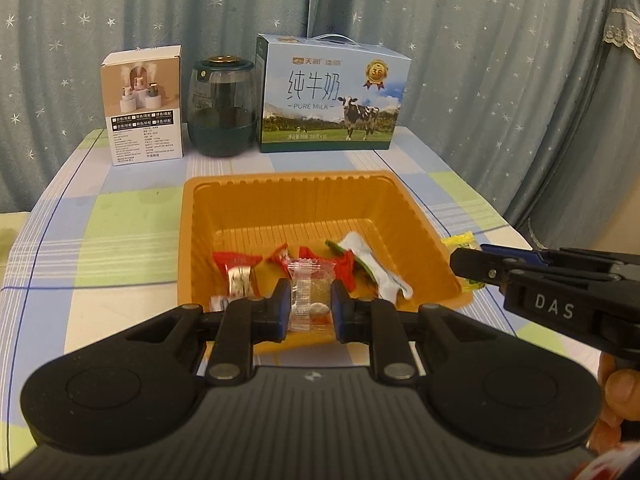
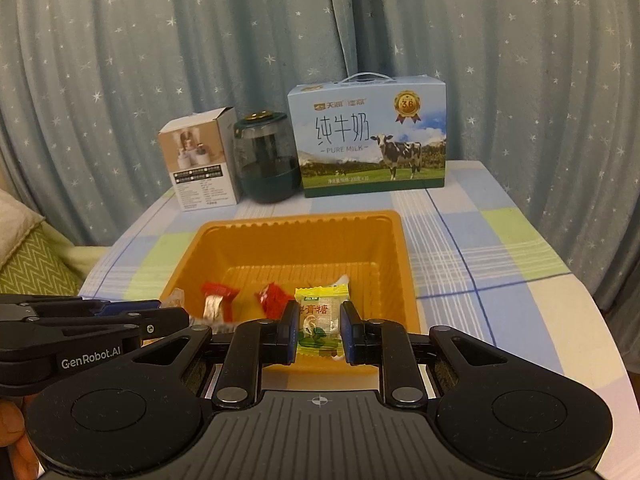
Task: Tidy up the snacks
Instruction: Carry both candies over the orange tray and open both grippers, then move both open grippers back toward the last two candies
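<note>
- While both grippers hung over the near rim of the orange tray (image 1: 280, 184), the left gripper (image 1: 310, 304) pinched a clear-wrapped candy (image 1: 310, 288) and the right gripper (image 2: 318, 330) clamped a yellow-green candy (image 2: 320, 320).
- Releasing so near the rim risked a sweet landing outside on the checked tablecloth (image 2: 480, 248).
- Red-wrapped sweets (image 1: 236, 260) and a white packet (image 1: 372, 264) lay crumpled on the tray floor.
- Beyond stood a milk carton (image 2: 366, 136).

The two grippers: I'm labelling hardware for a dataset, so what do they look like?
Both are matte black plastic. The left gripper and right gripper have two fingers with blue pads, black linkage bars with silver pivots, round side housings and a ribbed centre. White side lettering reads "GenRobot.AI" on the left, "DAS" on the right. No cables visible.
</note>
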### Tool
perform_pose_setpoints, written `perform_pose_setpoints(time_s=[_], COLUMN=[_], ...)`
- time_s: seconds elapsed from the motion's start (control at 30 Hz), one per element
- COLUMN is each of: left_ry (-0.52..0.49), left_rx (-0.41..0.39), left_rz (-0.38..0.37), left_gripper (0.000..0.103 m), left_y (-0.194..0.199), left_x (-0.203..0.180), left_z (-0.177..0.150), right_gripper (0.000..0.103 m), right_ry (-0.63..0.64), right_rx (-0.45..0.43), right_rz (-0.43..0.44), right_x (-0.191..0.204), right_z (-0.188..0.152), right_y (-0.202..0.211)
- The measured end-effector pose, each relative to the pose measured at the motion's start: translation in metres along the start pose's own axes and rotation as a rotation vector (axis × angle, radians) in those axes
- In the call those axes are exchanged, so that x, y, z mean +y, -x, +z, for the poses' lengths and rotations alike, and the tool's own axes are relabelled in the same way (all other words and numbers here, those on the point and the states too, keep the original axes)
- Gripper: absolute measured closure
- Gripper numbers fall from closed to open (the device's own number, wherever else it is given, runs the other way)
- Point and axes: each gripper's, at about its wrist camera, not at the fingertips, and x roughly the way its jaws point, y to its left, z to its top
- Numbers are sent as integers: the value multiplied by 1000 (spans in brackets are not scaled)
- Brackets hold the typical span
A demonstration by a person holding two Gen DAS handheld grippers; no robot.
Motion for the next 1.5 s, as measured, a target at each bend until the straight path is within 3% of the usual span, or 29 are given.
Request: perform_pose_setpoints(time_s=[0.27, 0.53, 0.6, 1.2, 1.33, 1.37, 1.4, 1.43, 1.5], left_ry=[10, 39, 50, 67, 74, 76, 79, 81, 86], left_rx=[-2, 5, -2, 14, 16, 17, 18, 19, 18], left_rz=[5, 3, 15, 23, 25, 26, 26, 27, 28], left_gripper=[84, 83, 73, 73, 73, 73, 73, 73, 73], left_y=[-20, -36, -35, -22, -21, -20, -20, -18, -15], left_x=[10, 16, 19, 35, 37, 38, 39, 39, 40], left_z=[24, 35, 36, 20, 16, 15, 13, 12, 8], right_gripper=[81, 81, 81, 81, 81, 73, 56, 49, 46], right_ry=[-26, -38, -38, -58, -98, -114, -127, -136, -141], right_rx=[2, 12, 17, 40, 28, 32, 32, 26, 25], right_rz=[9, 9, 10, 36, 74, 78, 79, 78, 74], right_x=[-6, -8, -8, -5, -8, -9, -11, -13, -16], right_z=[23, 24, 23, 27, 28, 28, 28, 27, 25], right_y=[-22, -32, -33, -43, -48, -50, -49, -48, -45])
